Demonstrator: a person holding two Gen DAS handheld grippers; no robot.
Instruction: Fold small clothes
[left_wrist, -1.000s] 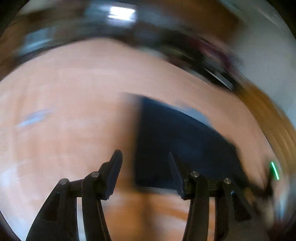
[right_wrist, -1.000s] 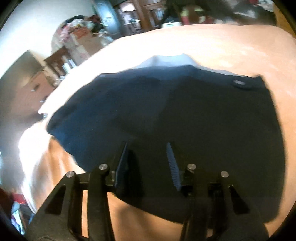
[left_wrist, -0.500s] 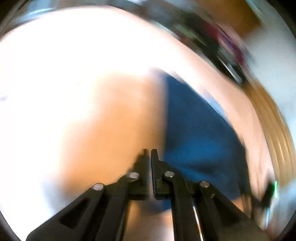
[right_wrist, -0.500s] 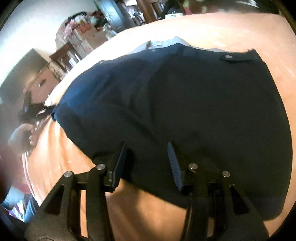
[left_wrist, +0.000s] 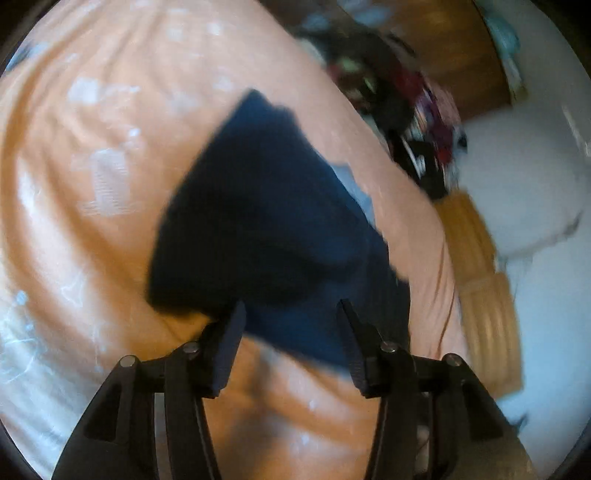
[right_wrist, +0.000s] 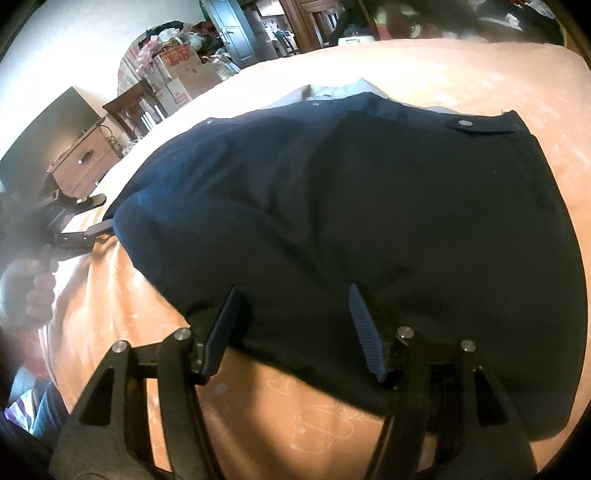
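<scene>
Navy shorts (right_wrist: 369, 221) fill mid-frame just beyond the spread, empty right gripper (right_wrist: 291, 314); left gripper (left_wrist: 290, 321) also spread; shorts probably run lower right to upper left there

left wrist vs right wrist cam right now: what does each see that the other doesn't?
Left wrist only: a pile of dark clothes past the bed's far edge, a white pillow and a yellow cloth.
Right wrist only: the waistband button, cardboard boxes, a wooden dresser, the left gripper and the hand holding it.
Both: the navy garment on the orange sheet, each gripper's jaws open; right gripper.
</scene>
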